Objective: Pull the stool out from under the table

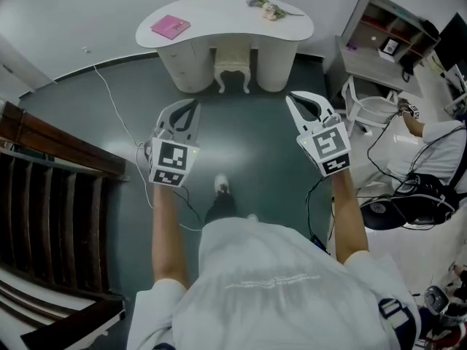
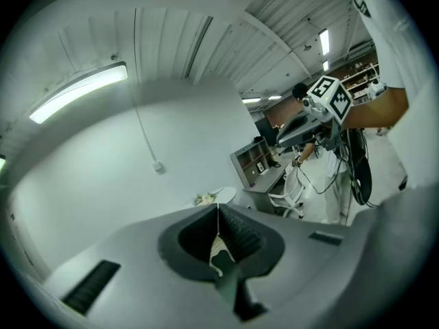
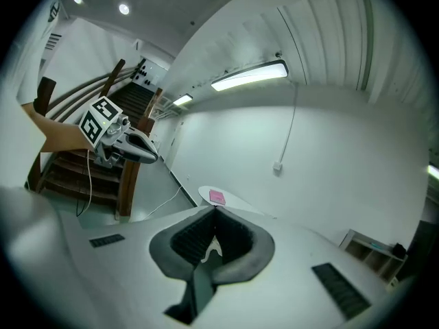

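**Approach not yet finished: stool still tucked under the table**

Both tools are held up side by side, well short of the furniture. The left gripper (image 1: 191, 105) and the right gripper (image 1: 291, 98) each have their jaws pressed together with nothing between them. The stool (image 1: 233, 70) stands straight ahead of them, roughly on the line between the two, pushed into the kneehole of the white table (image 1: 219, 13). It is well apart from either tool, so this looks like the walk-up stage.

The next move would seem to call for closing in on the stool, parting one gripper's jaws, and clamping onto a leg or the seat edge before drawing it back.

Beyond the left gripper a pink book (image 1: 170, 26) lies on the tabletop; beyond the right one lie some flowers (image 1: 267, 7). The dark floor (image 1: 241, 148) under the tools is smooth, with a thin cable (image 1: 111, 102) trailing off the left gripper's outer side. A wooden staircase (image 1: 51, 188) rises further that way. Off the right gripper's outer side are a shelf desk (image 1: 383, 39), a white chair (image 1: 372, 111) and a seated person (image 1: 441, 148).
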`<state>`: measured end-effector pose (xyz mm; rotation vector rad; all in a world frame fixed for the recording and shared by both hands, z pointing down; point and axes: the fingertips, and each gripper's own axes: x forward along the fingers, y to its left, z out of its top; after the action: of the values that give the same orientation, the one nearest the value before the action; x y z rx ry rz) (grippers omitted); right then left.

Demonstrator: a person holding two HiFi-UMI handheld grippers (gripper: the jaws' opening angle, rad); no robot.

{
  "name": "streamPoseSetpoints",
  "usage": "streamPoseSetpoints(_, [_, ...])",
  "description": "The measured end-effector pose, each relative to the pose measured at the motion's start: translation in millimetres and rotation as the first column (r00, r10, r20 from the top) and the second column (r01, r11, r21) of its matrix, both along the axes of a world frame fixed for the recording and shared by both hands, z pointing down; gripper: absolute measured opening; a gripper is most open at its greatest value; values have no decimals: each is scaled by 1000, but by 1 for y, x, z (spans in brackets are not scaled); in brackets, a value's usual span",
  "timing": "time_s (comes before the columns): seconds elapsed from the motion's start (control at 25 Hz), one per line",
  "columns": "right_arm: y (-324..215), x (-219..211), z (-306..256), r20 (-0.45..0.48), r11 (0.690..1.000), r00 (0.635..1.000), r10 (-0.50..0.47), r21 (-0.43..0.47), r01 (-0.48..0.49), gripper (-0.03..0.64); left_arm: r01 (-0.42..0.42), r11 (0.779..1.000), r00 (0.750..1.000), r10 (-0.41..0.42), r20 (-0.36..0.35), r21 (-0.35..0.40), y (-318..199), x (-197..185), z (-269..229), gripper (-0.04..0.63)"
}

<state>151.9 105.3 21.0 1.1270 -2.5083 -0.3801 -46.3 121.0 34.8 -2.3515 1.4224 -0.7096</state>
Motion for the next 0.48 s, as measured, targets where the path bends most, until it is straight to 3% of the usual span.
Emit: streamPoseSetpoints(0.48, [-122,-66,16,-8,999,1000,27,-28,-27,15,-49,998,999,48,-7,-36,-135,-62,19,18])
